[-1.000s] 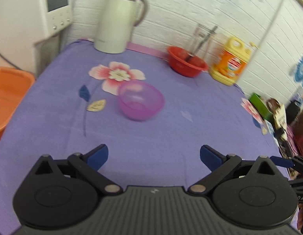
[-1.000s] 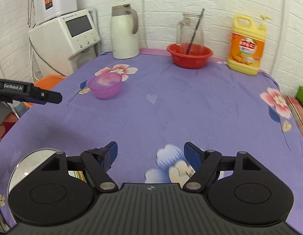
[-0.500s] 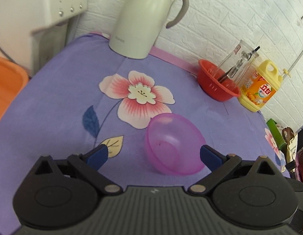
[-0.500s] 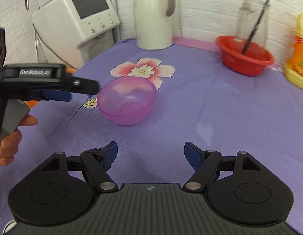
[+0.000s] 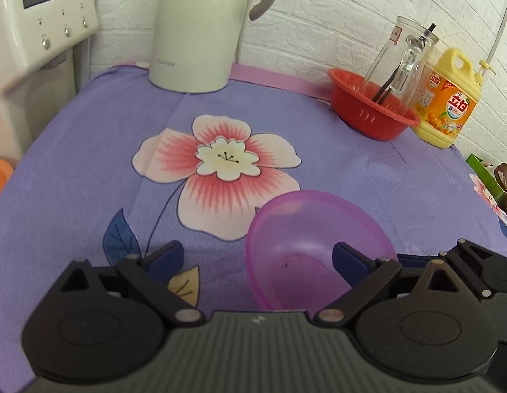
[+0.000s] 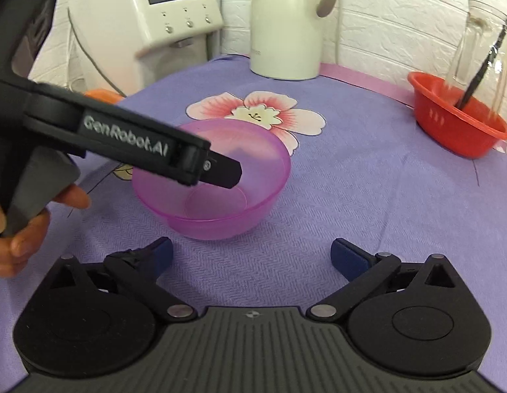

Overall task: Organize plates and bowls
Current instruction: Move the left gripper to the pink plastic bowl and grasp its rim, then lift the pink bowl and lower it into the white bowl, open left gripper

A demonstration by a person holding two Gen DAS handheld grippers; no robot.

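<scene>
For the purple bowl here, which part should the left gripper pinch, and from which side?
Probably the rim wall of the purple bowl, from its left side: it sits upright and open, and the open left gripper already has one finger inside, the other outside.

In the right wrist view the left hand-held gripper (image 6: 220, 172) hides the near-left rim of the purple bowl (image 6: 220, 196). The kettle (image 5: 201, 26) has its top cut off by the picture edge. The white machine (image 5: 40, 16) is also cut at the left. The detergent label (image 5: 450, 111) is too small to read.
</scene>
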